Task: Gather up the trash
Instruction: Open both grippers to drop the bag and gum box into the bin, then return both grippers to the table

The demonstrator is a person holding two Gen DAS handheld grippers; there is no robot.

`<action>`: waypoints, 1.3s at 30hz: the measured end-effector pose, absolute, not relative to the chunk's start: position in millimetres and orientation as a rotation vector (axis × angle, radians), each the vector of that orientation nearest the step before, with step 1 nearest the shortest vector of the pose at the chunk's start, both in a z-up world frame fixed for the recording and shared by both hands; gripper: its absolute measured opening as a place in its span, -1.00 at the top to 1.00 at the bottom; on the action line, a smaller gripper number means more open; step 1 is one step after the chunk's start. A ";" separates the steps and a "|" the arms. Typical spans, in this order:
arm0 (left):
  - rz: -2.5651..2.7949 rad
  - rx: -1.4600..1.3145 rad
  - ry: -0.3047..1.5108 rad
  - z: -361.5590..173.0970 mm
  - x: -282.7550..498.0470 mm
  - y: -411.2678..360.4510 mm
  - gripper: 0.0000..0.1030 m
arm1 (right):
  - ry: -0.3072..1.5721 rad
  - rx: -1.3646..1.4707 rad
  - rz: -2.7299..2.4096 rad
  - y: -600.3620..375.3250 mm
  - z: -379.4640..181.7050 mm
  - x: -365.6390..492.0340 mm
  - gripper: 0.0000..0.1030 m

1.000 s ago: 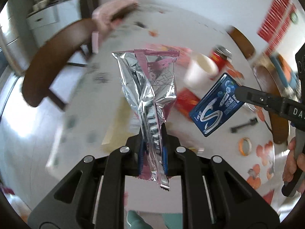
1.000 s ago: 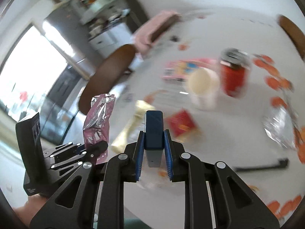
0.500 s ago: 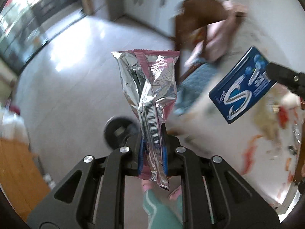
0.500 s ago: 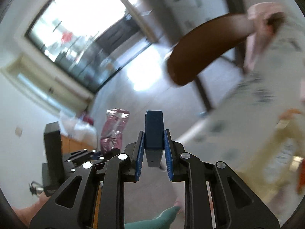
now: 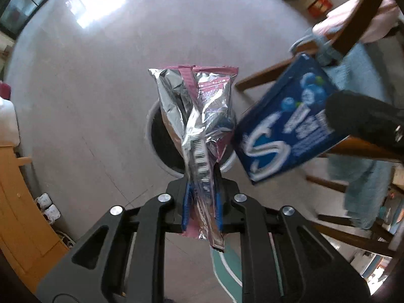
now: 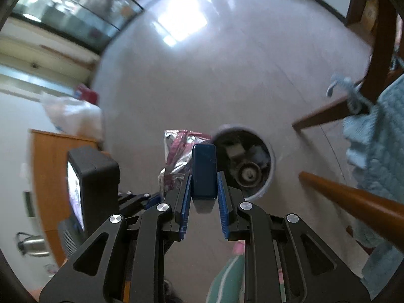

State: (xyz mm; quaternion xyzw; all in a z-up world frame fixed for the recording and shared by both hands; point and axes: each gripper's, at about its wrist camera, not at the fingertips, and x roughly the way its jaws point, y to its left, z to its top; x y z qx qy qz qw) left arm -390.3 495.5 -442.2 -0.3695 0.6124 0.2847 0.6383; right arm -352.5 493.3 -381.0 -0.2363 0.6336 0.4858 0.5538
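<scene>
Foil-and-pink crinkled wrapper (image 5: 195,116) clamped in left gripper (image 5: 202,209), blue flat carton (image 6: 204,174) in right gripper (image 6: 203,202); centre both over round bin (image 6: 267,176) before releasing.

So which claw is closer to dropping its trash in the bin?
Probably left: its claw holds the foil wrapper directly over the bin. The right claw's blue box sits beside the opening.

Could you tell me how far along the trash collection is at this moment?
Some rubbish already lies in the bin on the floor. In hand: the left gripper clamps a foil wrapper and the right gripper a blue gum pack, both held over the bin. Left: releasing both into it.
</scene>
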 end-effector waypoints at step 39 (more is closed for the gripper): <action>0.094 -0.339 1.124 -123.4 -169.2 290.5 -0.86 | 1.032 0.000 0.552 60.3 -53.4 -173.8 -0.68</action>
